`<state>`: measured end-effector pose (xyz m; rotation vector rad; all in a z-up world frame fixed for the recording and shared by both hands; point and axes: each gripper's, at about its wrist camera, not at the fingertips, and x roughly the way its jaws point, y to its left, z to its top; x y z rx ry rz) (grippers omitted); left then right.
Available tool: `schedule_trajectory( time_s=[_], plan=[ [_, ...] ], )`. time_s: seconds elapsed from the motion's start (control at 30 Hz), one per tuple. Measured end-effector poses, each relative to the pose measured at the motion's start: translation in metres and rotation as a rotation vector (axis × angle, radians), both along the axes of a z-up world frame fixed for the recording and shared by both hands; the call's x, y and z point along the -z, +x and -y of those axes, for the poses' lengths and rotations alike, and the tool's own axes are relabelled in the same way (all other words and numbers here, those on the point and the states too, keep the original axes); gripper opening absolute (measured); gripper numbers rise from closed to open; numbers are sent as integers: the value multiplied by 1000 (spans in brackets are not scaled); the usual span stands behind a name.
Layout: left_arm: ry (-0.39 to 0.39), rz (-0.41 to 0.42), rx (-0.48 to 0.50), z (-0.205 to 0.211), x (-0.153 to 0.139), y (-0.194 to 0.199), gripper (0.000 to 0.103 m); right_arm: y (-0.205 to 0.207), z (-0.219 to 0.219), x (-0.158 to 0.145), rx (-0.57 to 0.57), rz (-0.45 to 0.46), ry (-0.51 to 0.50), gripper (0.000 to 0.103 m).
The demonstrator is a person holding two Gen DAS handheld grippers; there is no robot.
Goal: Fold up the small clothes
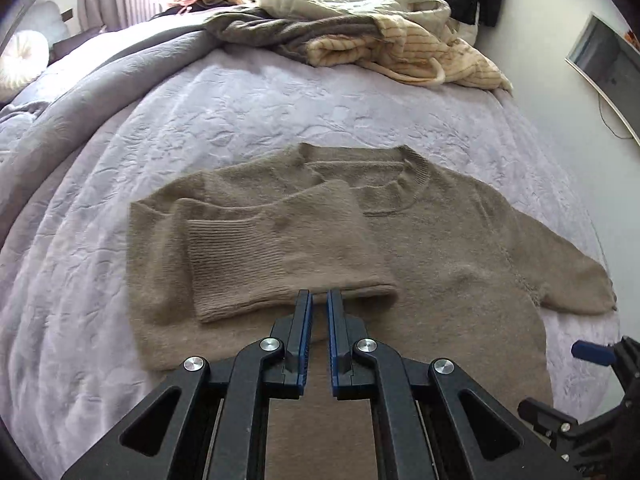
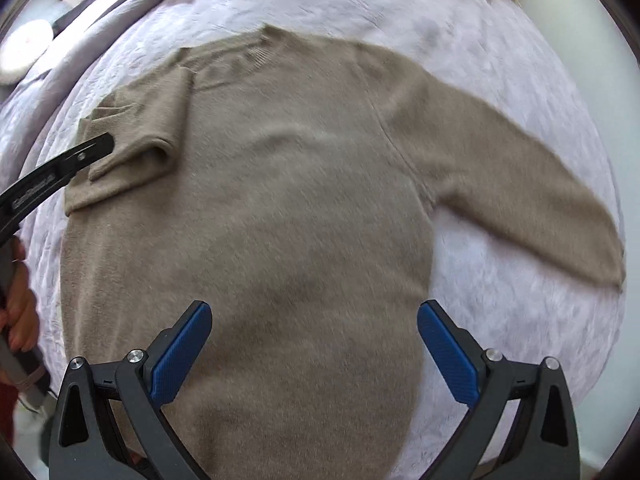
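Observation:
A taupe knit sweater (image 1: 440, 240) lies flat on the lavender bedspread (image 1: 240, 112), neck away from me. Its left sleeve (image 1: 280, 248) is folded across the chest, cuff pointing left. Its right sleeve (image 2: 520, 200) lies stretched out to the right. My left gripper (image 1: 319, 300) hovers at the folded sleeve's near edge, jaws nearly closed with a narrow gap, holding nothing. My right gripper (image 2: 314, 344) is wide open above the sweater's lower body (image 2: 300, 280), empty. The left gripper's finger (image 2: 80, 156) shows at the left of the right wrist view.
A heap of cream and grey clothes (image 1: 380, 40) lies at the far end of the bed. A grey blanket (image 1: 80, 92) runs along the left side. A wall and a mirror (image 1: 608, 68) stand to the right.

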<state>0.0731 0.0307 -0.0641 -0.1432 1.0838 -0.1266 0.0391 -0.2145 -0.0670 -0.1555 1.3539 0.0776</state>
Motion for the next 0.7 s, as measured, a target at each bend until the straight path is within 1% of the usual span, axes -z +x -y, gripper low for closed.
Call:
schedule_trajectory(
  time_s=[0.03,0.1,0.17,0.23,0.3,0.33,0.4,0.43,0.47,0.5,0.53,0.57,0.63,0.7],
  plan=[
    [7,-4,-28,-14,1,1,8,5,-13,-3,-53,29,-17,102],
    [48,-26,-88,-46,7,4,8,18,-42,-7,-166,80,-45,102],
    [87,-70,-148,-72,17,6,8,30,-77,-8,-290,140,-73,102],
    [98,-99,-197,-93,27,6,8,41,-113,-4,-415,206,-116,102],
    [106,-110,-236,-108,32,4,8,52,-148,9,-536,258,-185,102],
    [105,-114,-249,-111,35,2,8,54,-162,16,-577,276,-214,101],
    [96,-120,-272,-117,39,0,8,59,-184,35,-661,303,-294,96],
    [91,-123,-280,-119,41,-1,8,62,-197,51,-707,301,-358,93],
    [89,-126,-286,-120,43,-2,8,63,-202,64,-742,297,-412,82],
    [88,-130,-293,-121,45,-2,8,66,-207,77,-779,282,-453,68],
    [84,-133,-297,-120,47,-1,8,70,-209,83,-789,259,-452,25],
    [78,-134,-299,-120,48,-1,8,75,-204,82,-758,247,-416,11],
    [73,-131,-304,-121,48,1,8,85,-182,61,-612,275,-284,11],
    [70,-134,-309,-122,49,2,8,95,-143,36,-409,287,-113,11]
  ],
)
